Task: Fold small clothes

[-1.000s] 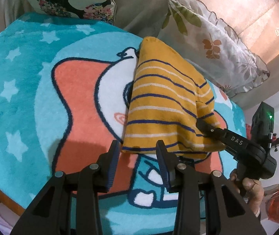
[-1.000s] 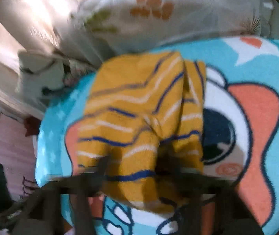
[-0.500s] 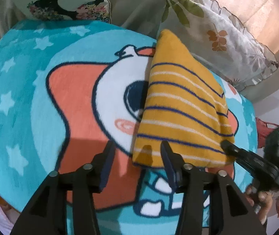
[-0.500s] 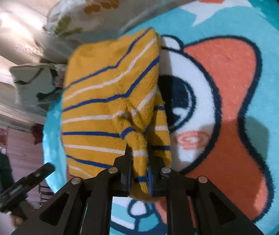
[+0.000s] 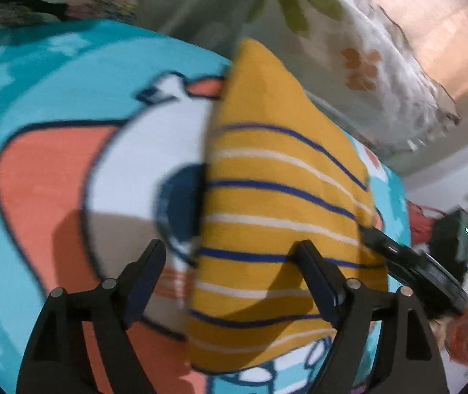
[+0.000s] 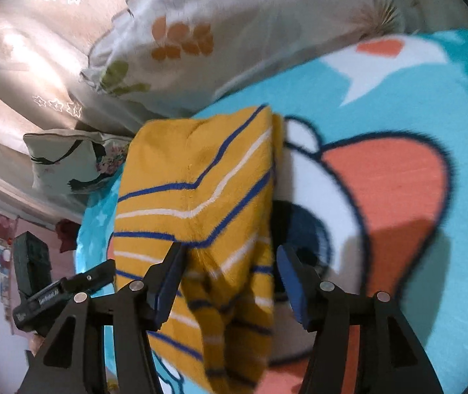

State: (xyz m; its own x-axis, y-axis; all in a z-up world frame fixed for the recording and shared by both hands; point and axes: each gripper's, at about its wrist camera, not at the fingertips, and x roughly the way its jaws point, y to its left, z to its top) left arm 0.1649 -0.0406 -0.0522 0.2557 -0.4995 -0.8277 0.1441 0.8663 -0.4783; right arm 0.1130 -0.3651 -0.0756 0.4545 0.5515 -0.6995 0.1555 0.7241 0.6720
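- Yellow striped garment (image 5: 276,216) lies folded on the cartoon blanket (image 5: 53,177), its near edge between the spread fingers of the left tool (image 5: 230,259).
- Right tool (image 6: 230,259) gapes open too, straddling the garment's bunched fold.

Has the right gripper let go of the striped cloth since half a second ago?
Yes. The right gripper was shut on the striped cloth; its jaws now stand apart, and the cloth lies on the blanket.

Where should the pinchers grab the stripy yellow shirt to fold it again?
Probably the near hem of the stripy yellow shirt, coming in low from the front. That edge lies flat on the cartoon blanket, nearest both open pinchers: the left gripper and the right gripper. The far end tapers toward the pillow.
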